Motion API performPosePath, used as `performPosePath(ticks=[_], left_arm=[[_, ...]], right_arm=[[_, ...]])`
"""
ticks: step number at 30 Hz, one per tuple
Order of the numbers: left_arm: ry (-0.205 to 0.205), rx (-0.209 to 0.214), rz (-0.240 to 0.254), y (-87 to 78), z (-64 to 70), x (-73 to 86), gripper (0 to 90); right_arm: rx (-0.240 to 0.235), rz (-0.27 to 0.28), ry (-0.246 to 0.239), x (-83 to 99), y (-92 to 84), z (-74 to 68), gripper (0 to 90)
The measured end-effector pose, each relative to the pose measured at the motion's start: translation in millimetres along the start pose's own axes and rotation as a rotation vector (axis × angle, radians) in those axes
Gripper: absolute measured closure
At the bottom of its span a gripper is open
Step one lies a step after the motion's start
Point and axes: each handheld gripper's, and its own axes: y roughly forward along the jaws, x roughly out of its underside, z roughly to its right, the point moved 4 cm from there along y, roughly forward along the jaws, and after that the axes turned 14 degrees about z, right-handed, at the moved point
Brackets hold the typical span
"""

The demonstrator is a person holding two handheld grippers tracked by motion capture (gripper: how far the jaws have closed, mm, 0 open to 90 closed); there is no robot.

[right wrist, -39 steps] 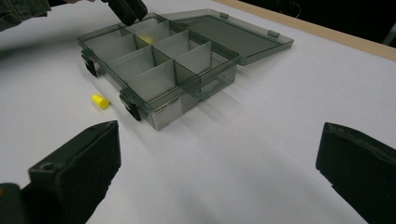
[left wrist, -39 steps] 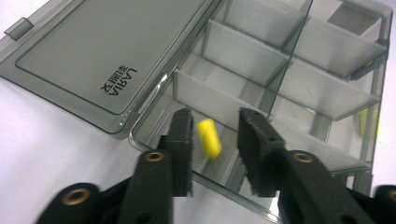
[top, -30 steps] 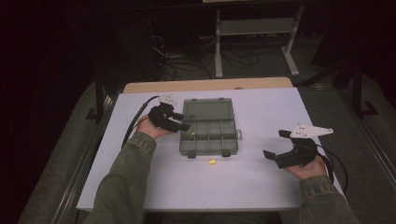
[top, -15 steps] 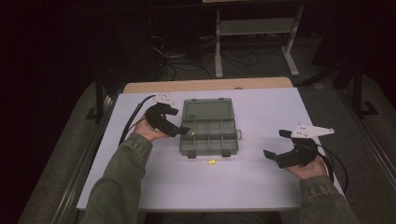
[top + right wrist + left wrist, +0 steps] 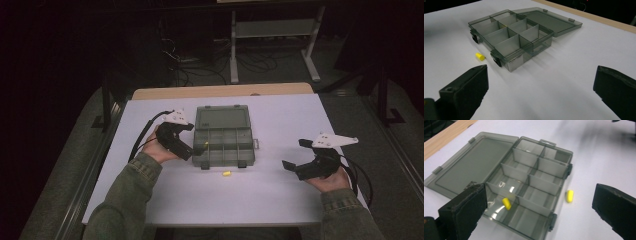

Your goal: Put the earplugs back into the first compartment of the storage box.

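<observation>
My left gripper sits at the nine o'clock edge of the open grey box on the white table, and its jaws have just been opening and now stand wide apart with nothing pressed between them. From its own camera I see one yellow plug inside a compartment on the near row of the box, and a second yellow plug lies loose on the table just off the box's six o'clock side. My right gripper rests well apart at about four o'clock from the box, jaws spread and empty.
</observation>
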Motion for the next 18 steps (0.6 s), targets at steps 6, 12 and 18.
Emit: performPosePath(ticks=[6, 12, 18], left_arm=[[0.014, 0.008, 0.005, -0.6, 12.9, 0.0, 0.0], [0.069, 0.003, 0.006, 5.5, 30.2, 1.3, 0.0], [0.108, 0.048, -0.031, 22.1, 50.3, 8.9, 0.0]], right_arm=[[0.001, 0.0, -0.002, -0.1, -0.2, 0.1, 0.0], [0.001, -0.001, -0.004, -0.1, 0.0, 0.0, 0.0], [0.001, -0.005, -0.009, 0.0, 0.2, -0.7, 0.0]])
